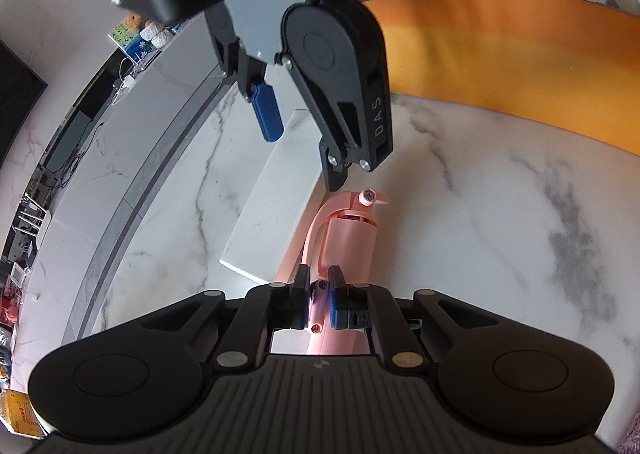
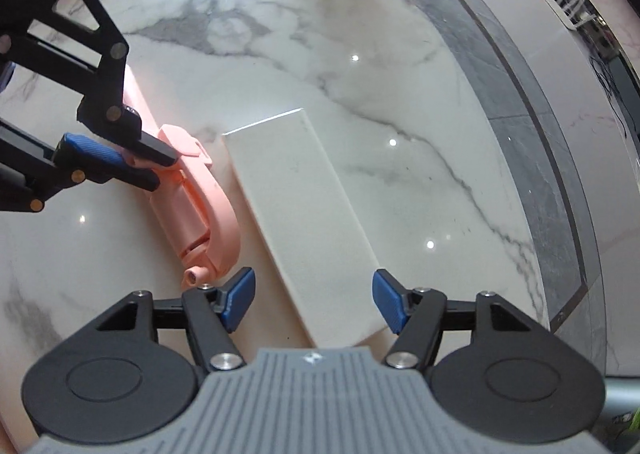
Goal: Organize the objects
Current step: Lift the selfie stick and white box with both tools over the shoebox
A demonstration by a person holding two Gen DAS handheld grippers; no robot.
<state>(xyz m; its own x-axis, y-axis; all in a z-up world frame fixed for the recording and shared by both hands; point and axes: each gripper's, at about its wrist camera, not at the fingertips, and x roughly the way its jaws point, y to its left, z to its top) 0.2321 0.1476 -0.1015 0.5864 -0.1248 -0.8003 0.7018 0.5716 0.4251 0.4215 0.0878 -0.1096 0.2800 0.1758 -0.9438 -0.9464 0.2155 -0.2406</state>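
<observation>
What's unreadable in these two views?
- Pink tool: left wrist view, near end hidden under the left gripper, which is shut on it.
- White slab: right wrist view, near end cut off by the right gripper body; contact with its open pads unclear.
- Shelf clutter: left wrist view, too small to identify.

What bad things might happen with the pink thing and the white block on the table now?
1. The left tongs pinch the pink folding tool only at one thin end, so it might swing or slip if lifted.
2. The right tongs hang open over the white slab, close beside the pink tool; closing could bump it.
3. The marble table looks glossy, so the slab may slide.
</observation>
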